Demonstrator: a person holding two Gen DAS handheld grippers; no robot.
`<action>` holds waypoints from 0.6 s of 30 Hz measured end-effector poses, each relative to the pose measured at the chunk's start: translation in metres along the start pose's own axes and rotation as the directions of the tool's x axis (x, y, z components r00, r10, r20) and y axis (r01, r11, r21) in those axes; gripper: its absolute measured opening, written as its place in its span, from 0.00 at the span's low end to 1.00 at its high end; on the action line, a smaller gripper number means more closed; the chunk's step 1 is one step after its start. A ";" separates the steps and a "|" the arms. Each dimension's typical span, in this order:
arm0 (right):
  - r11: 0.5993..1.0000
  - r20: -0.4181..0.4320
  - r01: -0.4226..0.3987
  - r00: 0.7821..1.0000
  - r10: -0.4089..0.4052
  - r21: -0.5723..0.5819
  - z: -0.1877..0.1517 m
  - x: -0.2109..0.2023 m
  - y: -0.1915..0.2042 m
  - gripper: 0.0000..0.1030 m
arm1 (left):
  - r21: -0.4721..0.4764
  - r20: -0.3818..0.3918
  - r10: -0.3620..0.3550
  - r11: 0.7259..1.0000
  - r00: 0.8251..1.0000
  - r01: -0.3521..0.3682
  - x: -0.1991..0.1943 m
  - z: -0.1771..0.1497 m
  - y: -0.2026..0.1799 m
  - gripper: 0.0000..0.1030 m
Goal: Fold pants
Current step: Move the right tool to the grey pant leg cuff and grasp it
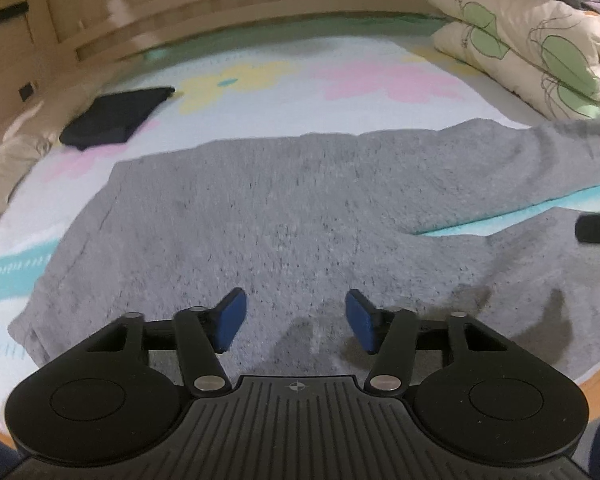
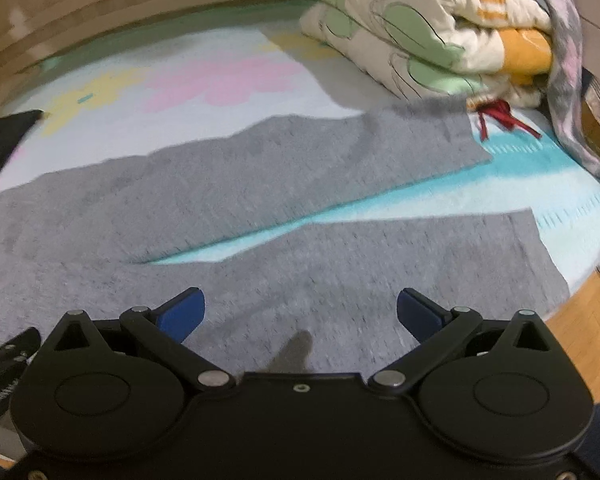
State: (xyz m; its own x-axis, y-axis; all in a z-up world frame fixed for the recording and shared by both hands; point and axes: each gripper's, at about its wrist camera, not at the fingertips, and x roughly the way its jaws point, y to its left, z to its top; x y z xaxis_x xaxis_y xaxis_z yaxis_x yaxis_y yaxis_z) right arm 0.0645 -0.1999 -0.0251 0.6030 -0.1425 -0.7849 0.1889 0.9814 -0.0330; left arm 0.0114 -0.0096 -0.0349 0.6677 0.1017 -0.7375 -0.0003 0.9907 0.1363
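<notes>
Grey pants point(image 1: 284, 208) lie flat and unfolded on the flowered bed sheet point(image 1: 340, 80), waist to the left, two legs spread apart toward the right with turquoise sheet showing between them. The left gripper point(image 1: 296, 320) hovers low over the waist area, fingers spread wide, holding nothing. The right gripper point(image 2: 300, 316) hangs over the nearer leg, likewise spread and grasping nothing. A folded quilt point(image 2: 420, 32) sits by the far leg's hem. A black folded item point(image 1: 116, 118) lies well apart at left.
</notes>
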 end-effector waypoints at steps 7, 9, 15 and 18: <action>0.995 0.104 -0.071 0.993 0.064 0.064 -0.001 -0.009 -0.005 0.92 | 0.043 0.002 0.028 0.999 1.000 -0.028 -0.013 0.004 -0.003 0.45; 0.992 0.114 -0.081 0.991 0.070 0.094 -0.004 -0.009 -0.010 0.93 | 0.022 -0.002 0.010 1.000 1.000 -0.010 -0.023 0.010 -0.001 0.45; 0.989 0.169 -0.026 0.986 0.001 0.145 -0.006 -0.014 -0.028 0.99 | 0.065 0.050 0.011 0.998 0.999 -0.014 -0.036 0.032 -0.013 0.45; 0.986 0.217 0.011 0.975 -0.048 0.167 -0.008 -0.017 -0.032 0.99 | 0.080 0.053 -0.020 0.997 0.998 0.016 -0.031 0.047 -0.019 0.45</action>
State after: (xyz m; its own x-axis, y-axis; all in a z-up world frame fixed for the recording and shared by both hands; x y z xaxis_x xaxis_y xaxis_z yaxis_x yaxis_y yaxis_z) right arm 0.0422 -0.2277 -0.0153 0.7472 -0.2139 -0.6292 0.3228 0.9444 0.0622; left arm 0.0255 -0.0360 0.0167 0.7060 0.0764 -0.7041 0.0703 0.9817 0.1770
